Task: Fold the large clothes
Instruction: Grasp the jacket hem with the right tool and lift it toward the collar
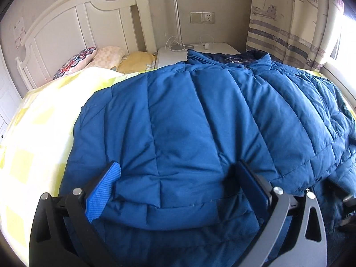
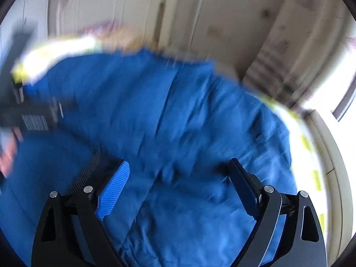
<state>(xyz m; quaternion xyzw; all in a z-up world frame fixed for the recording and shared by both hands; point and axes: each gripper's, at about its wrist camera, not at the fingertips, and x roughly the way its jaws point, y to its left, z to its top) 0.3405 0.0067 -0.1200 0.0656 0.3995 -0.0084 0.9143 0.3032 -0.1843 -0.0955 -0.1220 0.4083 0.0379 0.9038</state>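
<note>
Left gripper (image 1: pixel 175 184): nearest the lens in the left wrist view; jaws spread wide; a puffed fold of the jacket bulging between them; blue pad (image 1: pixel 104 191) lying against the fabric on one side; dark finger on the other side sunk in shadow, contact there not clear; not clenched.
Right gripper (image 2: pixel 180 183): nearest the lens in the right wrist view; jaws spread wide, released; jacket fabric below and between, no pad pressing on it; view smeared by motion.
Jacket (image 1: pixel 200 115): large, blue, quilted; spread over the bed from the grippers toward the far side; collar (image 1: pixel 240 60) at the far end, dark lining showing.
Bed sheet (image 1: pixel 40 115): yellow and white check; bare beside the jacket.
Pillows (image 1: pixel 104 57): three, beyond the sheet, against the headboard.
Headboard (image 1: pixel 73 26): white, panelled.
Nightstand (image 1: pixel 171 55): white, beside the headboard; lamp base and cord on top.
Wall socket (image 1: pixel 202 17): above the nightstand.
Curtain (image 1: pixel 289 22): boat print, far side by the window.
</note>
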